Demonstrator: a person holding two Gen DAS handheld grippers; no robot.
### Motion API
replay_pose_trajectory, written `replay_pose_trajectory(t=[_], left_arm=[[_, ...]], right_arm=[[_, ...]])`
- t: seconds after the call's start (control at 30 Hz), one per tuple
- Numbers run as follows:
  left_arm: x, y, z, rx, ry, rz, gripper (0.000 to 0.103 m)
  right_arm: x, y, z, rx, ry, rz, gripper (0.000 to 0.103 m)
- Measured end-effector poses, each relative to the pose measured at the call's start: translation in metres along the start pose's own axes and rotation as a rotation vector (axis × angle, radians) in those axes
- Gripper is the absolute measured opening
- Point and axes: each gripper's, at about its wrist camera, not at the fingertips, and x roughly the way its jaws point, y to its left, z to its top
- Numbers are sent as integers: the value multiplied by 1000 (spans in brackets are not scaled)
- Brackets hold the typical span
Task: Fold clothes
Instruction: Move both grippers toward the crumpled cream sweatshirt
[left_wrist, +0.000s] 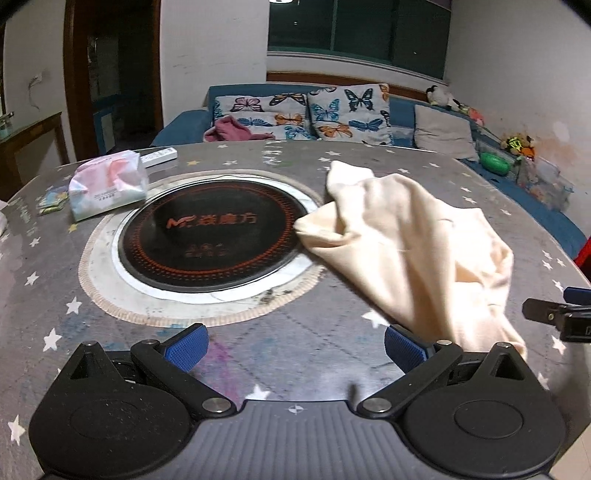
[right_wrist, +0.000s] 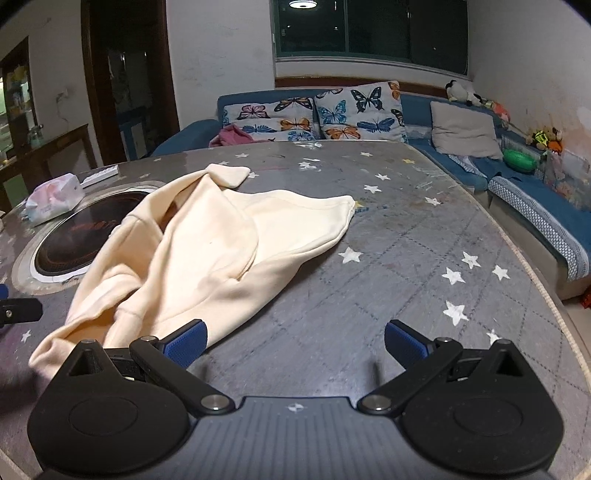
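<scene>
Both grippers: left gripper (left_wrist: 293, 345), right gripper (right_wrist: 293, 343), fingers spread, empty | cream garment (right_wrist: 207, 251): crumpled on table (right_wrist: 406, 258), partly over cooktop (left_wrist: 210, 236) | advice: pinch two hem corners, flatten before folding.

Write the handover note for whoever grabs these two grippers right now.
Left gripper: open, empty, above the table beside the garment's near end.
Right gripper: open, empty; its left finger is at the garment's near edge.
Cream garment: crumpled in a loose heap on the table, one edge over the round cooktop.
Done: no fold visible.
Left: spread it flat, then fold it.
</scene>
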Motion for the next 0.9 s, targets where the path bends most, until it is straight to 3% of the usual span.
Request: replay_pose_trajectory(t=[0.43,0.9], left_arm=[[-13,-19,2,22,1,-29,103],[-18,-26,0,42,19,-31,103]], right_arm=[[-23,18,-11,-57,-17,-13,103],[-35,31,-17,-96,-22,30,103]])
